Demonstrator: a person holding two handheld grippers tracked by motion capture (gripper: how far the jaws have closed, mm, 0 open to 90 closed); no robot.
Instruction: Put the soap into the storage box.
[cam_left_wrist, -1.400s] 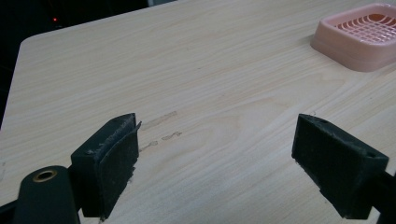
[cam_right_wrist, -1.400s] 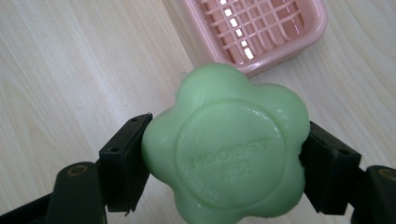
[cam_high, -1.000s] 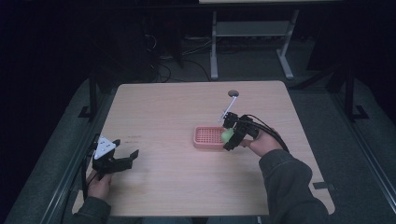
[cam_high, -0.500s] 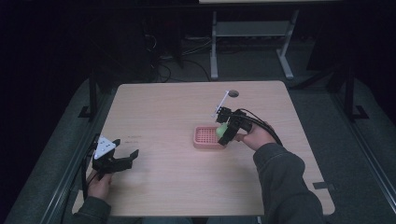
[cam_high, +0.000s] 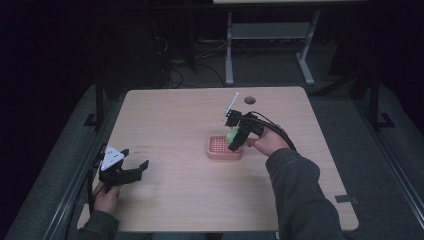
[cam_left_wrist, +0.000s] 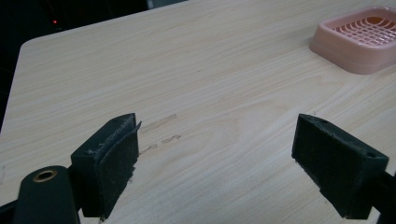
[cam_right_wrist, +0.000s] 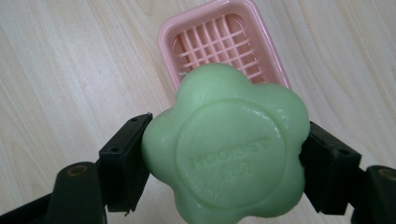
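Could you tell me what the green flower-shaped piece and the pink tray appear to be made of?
The green flower-shaped piece looks like a bar of soap: a waxy, matte, slightly translucent surface with lettering pressed into its face. The pink tray appears to be moulded plastic, smooth and slightly glossy, with a slotted grid floor and rounded rim, probably a soap dish.

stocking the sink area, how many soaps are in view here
1: a green flower-shaped soap, clamped in the right gripper above the pink soap dish. The dish looks empty.

One soap (cam_right_wrist: 226, 144), one tray (cam_high: 216, 150)
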